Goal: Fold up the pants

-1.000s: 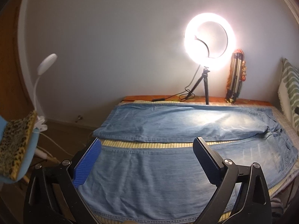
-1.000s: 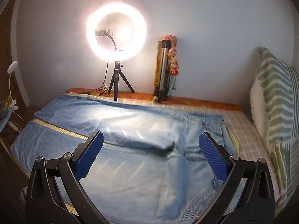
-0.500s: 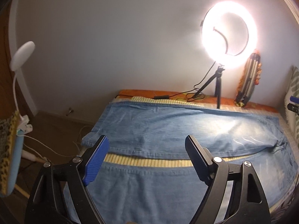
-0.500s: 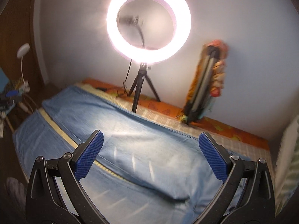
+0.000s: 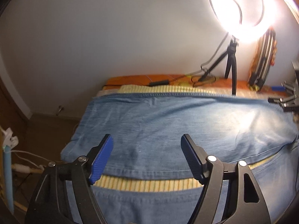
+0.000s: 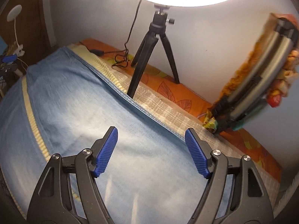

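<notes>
Across the bed lie the jeans [image 5: 168,123], spread flat with both legs side by side and a strip of the pale slatted mat [image 5: 149,183] showing between them. Both tools are spread wide and hold nothing: the left tool [image 5: 146,158] hovers over the near edge of the far leg, and the right tool [image 6: 151,150] hovers above the same leg close to its far seam. Behind the jeans, a lit ring light [image 5: 241,9] on a small black tripod [image 6: 155,56] stands at the wall side of the bed, its cable [image 6: 121,56] coiled beside the tripod feet on the orange leaf-print sheet [image 6: 168,89]. A folded tripod wrapped in patterned cloth [image 6: 257,71] leans against the wall [image 5: 112,37] just to the right of the light. Off the left end of the bed, a white clip lamp [image 6: 14,15] stands near a dark wooden panel [image 6: 35,18], with white cords [image 5: 26,156] trailing on the brown floor [image 5: 50,130].
</notes>
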